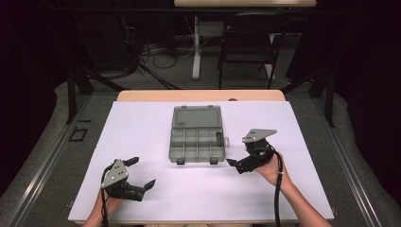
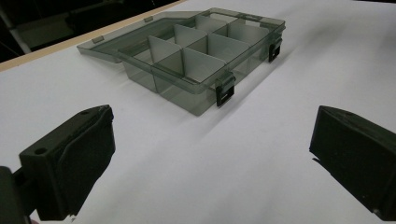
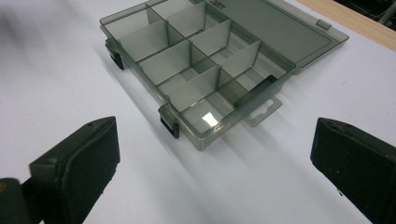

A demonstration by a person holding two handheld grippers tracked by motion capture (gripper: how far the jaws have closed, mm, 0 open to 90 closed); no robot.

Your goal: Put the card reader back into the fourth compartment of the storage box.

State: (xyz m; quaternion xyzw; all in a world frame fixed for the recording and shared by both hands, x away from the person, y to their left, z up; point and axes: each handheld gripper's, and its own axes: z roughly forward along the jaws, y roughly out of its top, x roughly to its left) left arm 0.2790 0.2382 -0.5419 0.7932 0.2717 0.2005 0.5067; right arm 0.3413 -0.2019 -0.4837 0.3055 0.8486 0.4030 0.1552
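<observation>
A smoky clear compartment box (image 1: 196, 142) lies open in the middle of the white table top (image 1: 142, 132), its lid (image 1: 197, 117) folded flat toward the far side. Its divided compartments (image 3: 196, 70) look empty. Two black latches (image 2: 225, 91) hang on its near wall. My left gripper (image 1: 142, 172) rests near the front left, well short of the box, jaws wide apart with nothing between them (image 2: 210, 135). To the right of the box's near corner my right gripper (image 1: 240, 153) is open and empty too, pointing at that corner (image 3: 215, 128).
A white sheet covers the wooden table, whose bare strip (image 1: 201, 95) shows at the far edge. Behind the table stand a black chair (image 1: 248, 42), a white table leg (image 1: 196, 47) and loose cables (image 1: 156, 54) on the floor.
</observation>
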